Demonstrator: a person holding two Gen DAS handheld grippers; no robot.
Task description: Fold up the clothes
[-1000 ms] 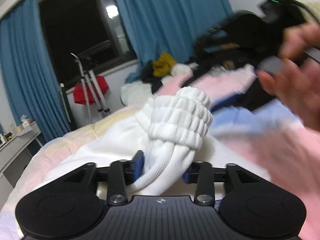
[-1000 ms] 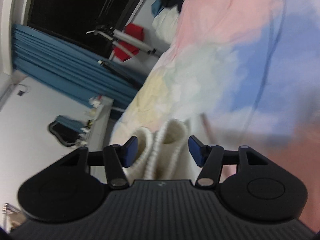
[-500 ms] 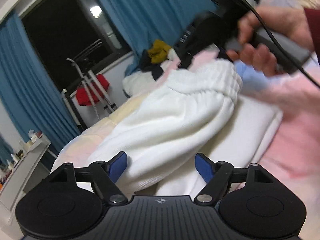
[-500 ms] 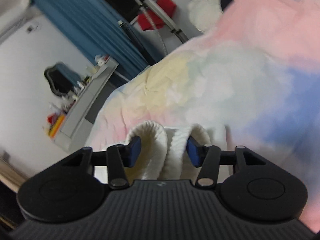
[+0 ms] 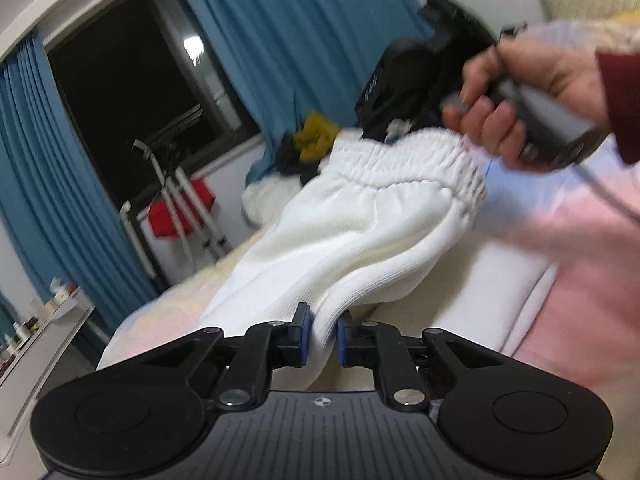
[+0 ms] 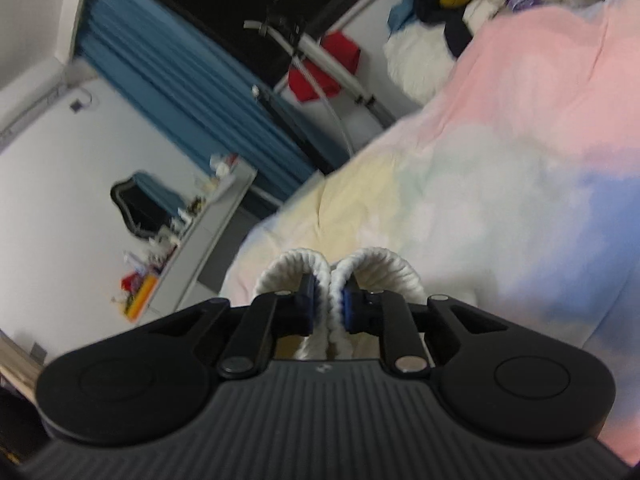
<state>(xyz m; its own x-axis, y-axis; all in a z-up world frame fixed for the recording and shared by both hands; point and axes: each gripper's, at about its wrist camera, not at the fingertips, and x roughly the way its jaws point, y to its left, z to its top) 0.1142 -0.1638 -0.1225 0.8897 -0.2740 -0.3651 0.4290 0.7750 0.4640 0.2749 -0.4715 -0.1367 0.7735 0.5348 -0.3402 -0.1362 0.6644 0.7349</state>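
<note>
A bed under a pastel pink, blue and yellow cover fills the room before blue curtains. My left gripper is closing its fingers on a fold of the white garment, lifted above the bed. My right gripper, in my right hand, is closing on its ribbed elastic band.

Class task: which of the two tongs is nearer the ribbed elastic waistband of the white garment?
Right. The right tongs are closing directly on the waistband. The left tongs are closing on plain fabric lower down the white garment, away from the waistband.
</note>
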